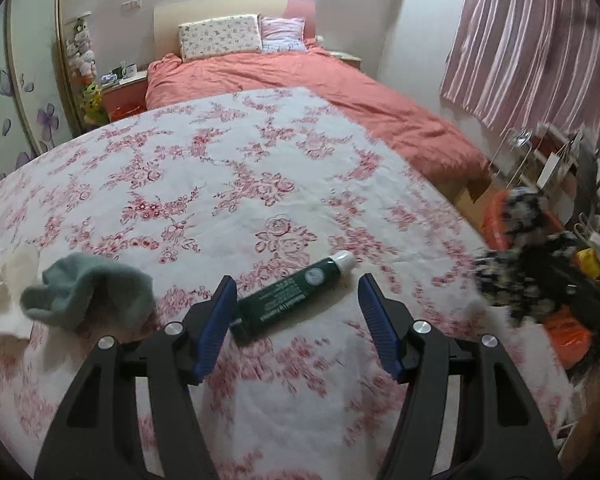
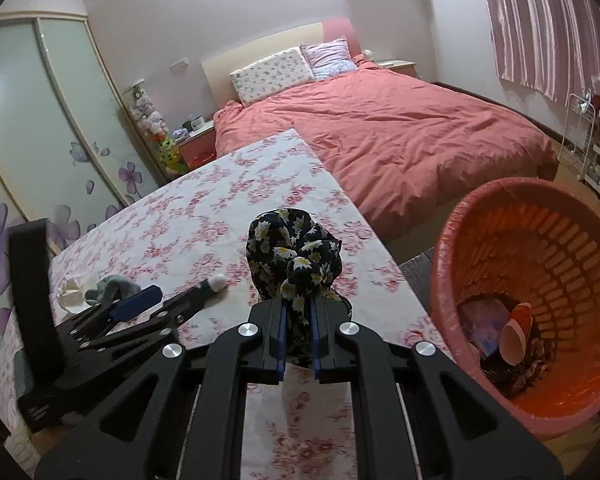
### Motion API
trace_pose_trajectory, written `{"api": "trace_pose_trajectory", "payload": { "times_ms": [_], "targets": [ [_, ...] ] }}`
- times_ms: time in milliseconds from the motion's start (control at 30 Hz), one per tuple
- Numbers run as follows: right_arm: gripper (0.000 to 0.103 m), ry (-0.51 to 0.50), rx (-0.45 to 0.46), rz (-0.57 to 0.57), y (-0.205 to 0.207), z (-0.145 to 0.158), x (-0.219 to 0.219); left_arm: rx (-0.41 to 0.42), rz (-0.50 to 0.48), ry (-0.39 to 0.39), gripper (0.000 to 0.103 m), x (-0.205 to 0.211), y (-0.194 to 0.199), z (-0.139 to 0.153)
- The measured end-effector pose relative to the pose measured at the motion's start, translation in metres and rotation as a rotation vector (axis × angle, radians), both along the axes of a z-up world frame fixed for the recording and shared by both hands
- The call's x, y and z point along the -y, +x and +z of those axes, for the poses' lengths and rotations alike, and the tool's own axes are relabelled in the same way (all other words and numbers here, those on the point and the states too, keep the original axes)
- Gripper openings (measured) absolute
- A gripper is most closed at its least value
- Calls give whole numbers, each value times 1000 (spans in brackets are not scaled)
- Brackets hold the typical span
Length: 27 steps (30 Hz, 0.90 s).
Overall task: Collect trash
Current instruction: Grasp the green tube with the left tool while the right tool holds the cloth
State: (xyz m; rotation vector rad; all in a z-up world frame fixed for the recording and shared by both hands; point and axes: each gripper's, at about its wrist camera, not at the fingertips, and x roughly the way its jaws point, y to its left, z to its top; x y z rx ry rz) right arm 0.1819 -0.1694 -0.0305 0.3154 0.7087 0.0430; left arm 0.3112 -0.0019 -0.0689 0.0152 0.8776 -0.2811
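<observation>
The floral cloth [image 1: 516,256] at the left wrist view's right side is smeared by motion blur — its outline cannot be made out. The left gripper [image 2: 168,300] hides most of the green tube [image 2: 214,283] in the right wrist view, and the orange basket [image 2: 480,208] is cut off at the picture's edge — its contents are too jumbled to name.

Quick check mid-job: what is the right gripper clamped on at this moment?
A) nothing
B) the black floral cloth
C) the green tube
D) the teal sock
B: the right gripper is shut on the black floral cloth, while the green tube and teal sock lie on the table.
</observation>
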Motion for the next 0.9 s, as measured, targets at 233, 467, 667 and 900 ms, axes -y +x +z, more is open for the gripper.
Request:
{"api": "trace_pose_trajectory", "payload": {
  "times_ms": [233, 467, 667, 900],
  "targets": [
    [9, 21, -7, -6, -1, -4, 8, -30, -38, 6, 43, 2, 7, -4],
    [9, 25, -9, -3, -4, -4, 9, -111, -101, -87, 28, 9, -6, -1],
    [9, 28, -11, -11, -5, -4, 12, -89, -49, -69, 33, 17, 2, -2],
    [9, 38, -18, -21, -5, -5, 18, -58, -31, -2, 26, 33, 4, -4]
  ]
}}
